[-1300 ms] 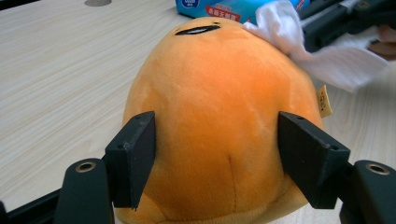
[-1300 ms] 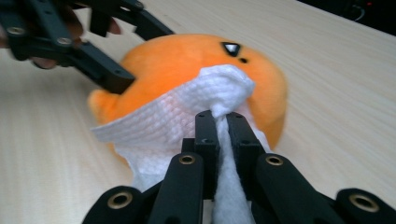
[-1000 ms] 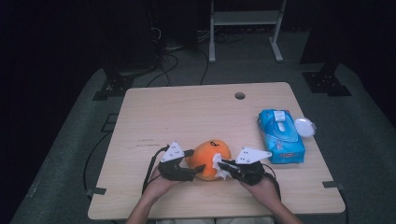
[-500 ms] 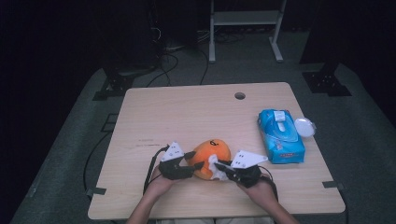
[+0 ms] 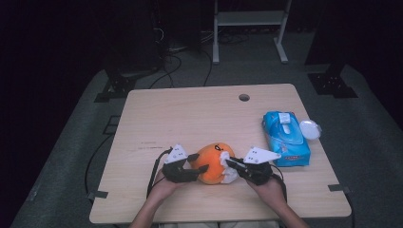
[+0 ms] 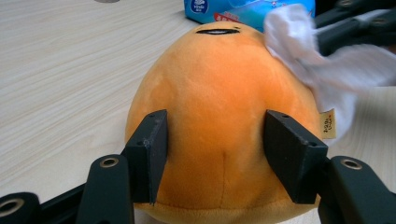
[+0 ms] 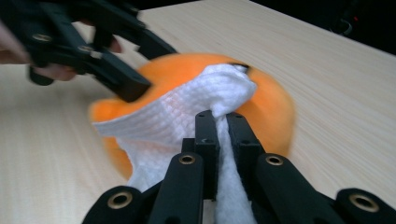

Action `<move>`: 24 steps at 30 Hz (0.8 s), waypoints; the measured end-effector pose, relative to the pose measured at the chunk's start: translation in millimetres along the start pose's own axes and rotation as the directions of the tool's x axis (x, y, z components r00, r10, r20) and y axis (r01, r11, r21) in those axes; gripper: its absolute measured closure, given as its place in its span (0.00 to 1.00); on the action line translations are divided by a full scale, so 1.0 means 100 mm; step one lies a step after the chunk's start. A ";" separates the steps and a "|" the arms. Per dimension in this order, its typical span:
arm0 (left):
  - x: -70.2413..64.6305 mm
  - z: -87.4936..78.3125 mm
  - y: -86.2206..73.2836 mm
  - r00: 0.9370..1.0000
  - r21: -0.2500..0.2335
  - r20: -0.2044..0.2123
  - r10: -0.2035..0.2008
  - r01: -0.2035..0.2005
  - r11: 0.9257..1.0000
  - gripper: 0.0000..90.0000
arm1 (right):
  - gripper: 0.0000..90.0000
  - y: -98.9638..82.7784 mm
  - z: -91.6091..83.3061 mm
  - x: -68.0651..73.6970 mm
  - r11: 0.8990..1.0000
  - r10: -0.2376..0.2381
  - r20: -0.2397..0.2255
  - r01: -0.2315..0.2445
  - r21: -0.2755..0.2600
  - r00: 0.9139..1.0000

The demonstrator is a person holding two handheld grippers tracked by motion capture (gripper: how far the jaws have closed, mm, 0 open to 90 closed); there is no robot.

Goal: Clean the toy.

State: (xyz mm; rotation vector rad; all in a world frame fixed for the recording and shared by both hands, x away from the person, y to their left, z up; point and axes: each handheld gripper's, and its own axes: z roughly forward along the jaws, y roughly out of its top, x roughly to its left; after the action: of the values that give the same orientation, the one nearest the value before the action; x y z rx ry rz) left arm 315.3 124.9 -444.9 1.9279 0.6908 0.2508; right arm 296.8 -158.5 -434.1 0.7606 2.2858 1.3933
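Observation:
An orange egg-shaped plush toy (image 5: 214,159) (image 6: 215,79) (image 7: 273,100) sits near the table's front edge. My left gripper (image 5: 199,163) (image 6: 212,154) holds it from the left, one pad (image 6: 149,154) pressed on each side of its soft body; the jaws have just been opening a little, with the toy still between them. My right gripper (image 5: 228,164) (image 7: 221,116) is shut on a white quilted cloth (image 7: 182,112) (image 6: 327,60). The cloth is draped over the toy's right upper side.
A blue pack of wet wipes (image 5: 285,137) lies to the right of the toy, with a round white lid (image 5: 310,128) beside it. A cable hole (image 5: 244,97) is in the wooden table (image 5: 190,114) towards the back. Dark floor and a shelf frame lie beyond.
The right gripper has nudged the cloth slightly across the toy's side. The left gripper has kept its place around the toy.

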 end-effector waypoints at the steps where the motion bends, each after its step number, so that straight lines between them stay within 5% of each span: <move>1: 0.00 -0.01 0.02 1.000 0.003 0.000 -0.002 0.002 1.000 0.41 | 0.93 -0.02 0.00 0.01 1.000 0.004 0.003 -0.004 0.003 1.000; 3: -0.02 0.00 0.05 0.999 0.005 -0.014 -0.035 0.035 0.999 0.27 | 0.93 -0.01 0.01 0.10 1.000 -0.020 -0.003 0.020 0.002 1.000; 7: -0.01 0.02 0.01 1.000 0.019 -0.017 -0.011 0.012 1.000 0.32 | 0.93 0.02 0.03 0.27 0.998 -0.055 -0.069 0.055 -0.007 0.996; 13: 0.00 0.00 -0.01 1.000 0.021 -0.016 0.011 -0.010 1.000 0.40 | 0.93 -0.02 -0.05 -0.04 1.000 0.016 0.025 -0.016 -0.004 1.000; 17: -0.02 0.02 0.04 0.999 0.026 0.007 -0.044 0.044 0.999 0.24 | 0.93 -0.04 -0.05 0.06 1.000 0.005 -0.015 -0.005 -0.006 1.000; 20: -0.06 0.02 0.02 1.000 0.036 -0.005 0.005 -0.004 0.999 0.30 | 0.93 0.00 -0.04 0.16 1.000 -0.014 -0.065 0.012 -0.022 0.998; 22: -0.06 0.02 0.01 1.000 0.038 -0.011 0.027 -0.027 0.999 0.36 | 0.93 0.02 -0.04 0.13 1.000 -0.020 -0.045 0.019 -0.020 0.999; 24: -0.06 0.03 0.00 0.999 0.037 -0.004 0.035 -0.035 0.999 0.37 | 0.93 0.01 -0.05 0.02 0.999 0.027 -0.025 -0.028 -0.022 0.999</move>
State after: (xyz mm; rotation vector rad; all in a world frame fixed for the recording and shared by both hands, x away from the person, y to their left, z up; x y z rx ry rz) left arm 311.4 119.4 -445.5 1.9766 0.6692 0.2665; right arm 292.9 -160.8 -431.3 0.7747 2.2832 1.4456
